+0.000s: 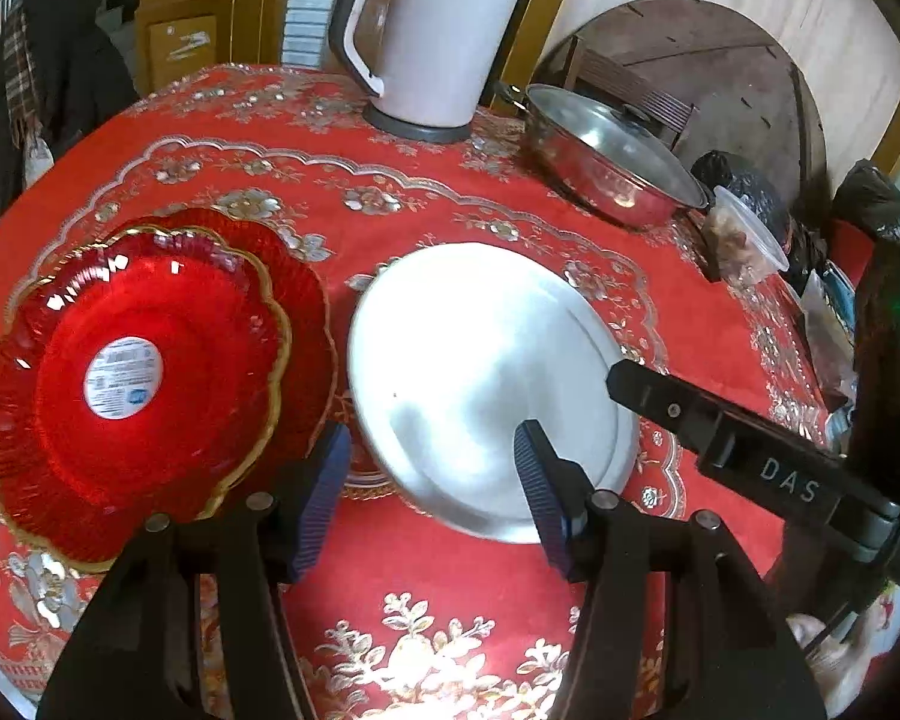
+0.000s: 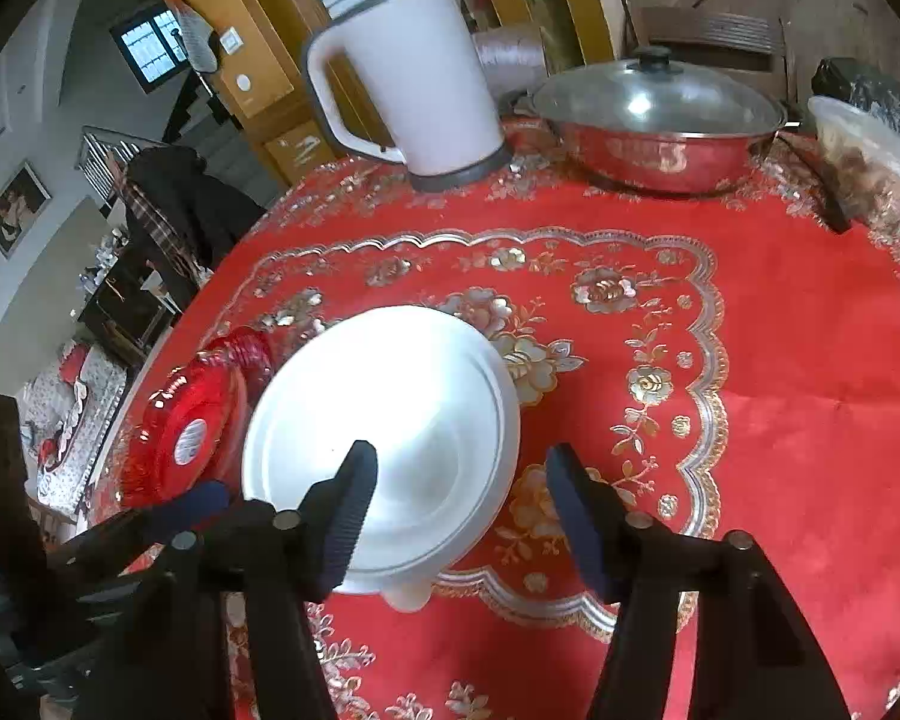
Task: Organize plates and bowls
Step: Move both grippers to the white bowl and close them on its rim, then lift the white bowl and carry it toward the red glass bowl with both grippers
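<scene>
Both hand-held grippers, left (image 1: pixel 435 492) and right (image 2: pixel 462 516), gape empty.

We hold the left claw (image 1: pixel 435 480) tilted steeply downward, its two ribbed blue fingers (image 1: pixel 324 498) standing apart with nothing pressed between them. Our right claw (image 2: pixel 465 507) is tilted down in much the same way, its fingers (image 2: pixel 348 510) also spread and gripping nothing. In the left wrist view the right claw reaches in from the right side as a long black finger, its tip well to the right of our left claw's right finger. In the right wrist view the left claw's blue fingertip shows at the near left.
</scene>
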### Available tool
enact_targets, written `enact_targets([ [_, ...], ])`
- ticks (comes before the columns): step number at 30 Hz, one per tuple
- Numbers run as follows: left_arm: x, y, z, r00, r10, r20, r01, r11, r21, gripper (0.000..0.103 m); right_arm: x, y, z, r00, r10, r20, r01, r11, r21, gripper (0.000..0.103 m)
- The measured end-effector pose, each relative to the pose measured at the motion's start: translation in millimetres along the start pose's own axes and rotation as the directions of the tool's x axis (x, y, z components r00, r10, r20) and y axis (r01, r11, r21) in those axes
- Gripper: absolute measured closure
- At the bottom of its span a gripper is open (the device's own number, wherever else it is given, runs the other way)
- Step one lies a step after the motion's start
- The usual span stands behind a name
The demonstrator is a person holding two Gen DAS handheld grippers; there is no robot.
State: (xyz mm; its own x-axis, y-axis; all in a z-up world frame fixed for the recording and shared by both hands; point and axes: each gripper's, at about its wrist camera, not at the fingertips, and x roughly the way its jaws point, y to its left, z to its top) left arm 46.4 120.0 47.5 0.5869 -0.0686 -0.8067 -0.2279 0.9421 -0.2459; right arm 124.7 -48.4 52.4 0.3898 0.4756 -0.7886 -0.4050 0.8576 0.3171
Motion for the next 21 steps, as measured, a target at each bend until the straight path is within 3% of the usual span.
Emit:
enact_targets([
  [6, 12.0, -4.2, 5.5, 1.000, 0.017, -0.003, -0.017, 1.000, 0.007, 0.048, 18.5, -11.2, 2.9, 1.000, 0.011, -0.020, -0.010, 0.999, 0.033, 0.045],
  [11, 18.7, -7.5, 8.3, 0.999, 0.029, -0.018, -0.028, 0.999, 0.024, 0.049, 27.8, -10.6, 6.1, 0.999, 0.016, -0.032, -0.016, 1.000, 0.024, 0.064],
  [18, 24.7, -7.0, 7.5, 0.999, 0.039, -0.037, -0.038, 0.999, 0.030, 0.073, 23.5, -14.1, 5.2, 1.000, -0.022, -0.009, 0.022, 1.000, 0.002, 0.073],
  [21, 24.1, -10.7, 2.9, 0.998, 0.023, -0.053, -0.021, 0.999, 0.040, 0.078, 18.1, -20.1, 3.1, 1.000, -0.019, -0.009, 0.019, 1.000, 0.007, 0.078],
])
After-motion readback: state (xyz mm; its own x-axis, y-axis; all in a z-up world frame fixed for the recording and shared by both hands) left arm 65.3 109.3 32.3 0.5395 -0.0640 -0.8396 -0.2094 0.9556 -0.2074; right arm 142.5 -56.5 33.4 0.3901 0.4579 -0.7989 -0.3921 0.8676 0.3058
